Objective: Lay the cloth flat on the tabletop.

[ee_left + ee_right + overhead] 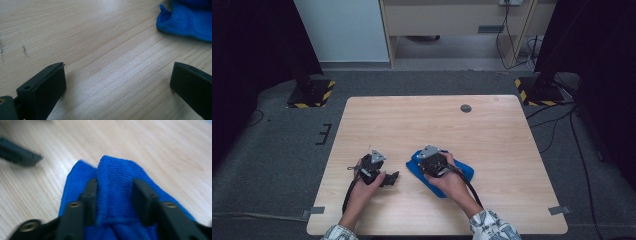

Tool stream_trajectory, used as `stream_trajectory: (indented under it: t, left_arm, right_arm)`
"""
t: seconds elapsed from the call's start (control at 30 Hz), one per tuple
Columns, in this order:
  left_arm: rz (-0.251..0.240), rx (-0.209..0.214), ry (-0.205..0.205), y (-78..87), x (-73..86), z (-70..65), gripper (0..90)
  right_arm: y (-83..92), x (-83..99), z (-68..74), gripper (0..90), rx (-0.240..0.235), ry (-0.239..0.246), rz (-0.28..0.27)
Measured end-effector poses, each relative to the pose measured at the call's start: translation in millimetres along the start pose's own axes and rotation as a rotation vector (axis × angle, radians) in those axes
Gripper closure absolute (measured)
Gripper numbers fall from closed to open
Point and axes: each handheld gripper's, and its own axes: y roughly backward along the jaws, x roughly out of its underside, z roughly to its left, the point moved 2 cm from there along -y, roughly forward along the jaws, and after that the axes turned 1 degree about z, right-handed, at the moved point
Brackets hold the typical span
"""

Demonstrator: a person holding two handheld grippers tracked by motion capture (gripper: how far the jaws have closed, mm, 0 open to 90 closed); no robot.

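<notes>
While a raised fold of blue cloth (113, 192) stands between their two black jaws, the right tongs (114, 202) pinch it from both sides, though motion blur leaves the firmness of the grip hard to judge. Seen from the high view, the right tongs (432, 162) sit over the cloth (462, 172) at lower centre of the frame. Just left of them, the left tongs (373, 169) rest low on the worktop (437, 120), jaws spread wide over bare wood. A corner of the cloth (185, 22) shows at upper right of the left gripper view.
</notes>
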Motion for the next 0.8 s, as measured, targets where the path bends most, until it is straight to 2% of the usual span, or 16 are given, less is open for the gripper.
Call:
stream_trajectory:
  t: [0.1, 0.2, 0.37, 0.53, 0.8]
  left_arm:
    - [0.0, 0.0, 0.0, 0.0, 0.0, 0.0, 0.0]
    - [0.001, 0.0, 0.0, 0.1, 0.0, 0.0, 0.0]
    - [0.001, 0.0, -0.001, 0.1, 0.0, 0.0, 0.0]
    - [0.0, -0.002, -0.001, 0.2, 0.0, -0.3, 0.0]
    - [-0.013, -0.006, 0.005, 1.3, 0.1, -1.6, 3.4]
  right_arm:
    - [9.3, -1.4, -9.2, 78.3, -0.005, -0.029, -0.028]
    - [24.3, -3.2, -25.0, 84.3, -0.007, -0.083, -0.068]
    - [46.3, -0.4, -50.9, 85.8, 0.03, -0.128, -0.094]
    - [63.7, 12.0, -77.9, 86.1, 0.064, -0.165, -0.105]
    - [80.9, 36.2, -102.7, 86.2, 0.099, -0.215, -0.106]
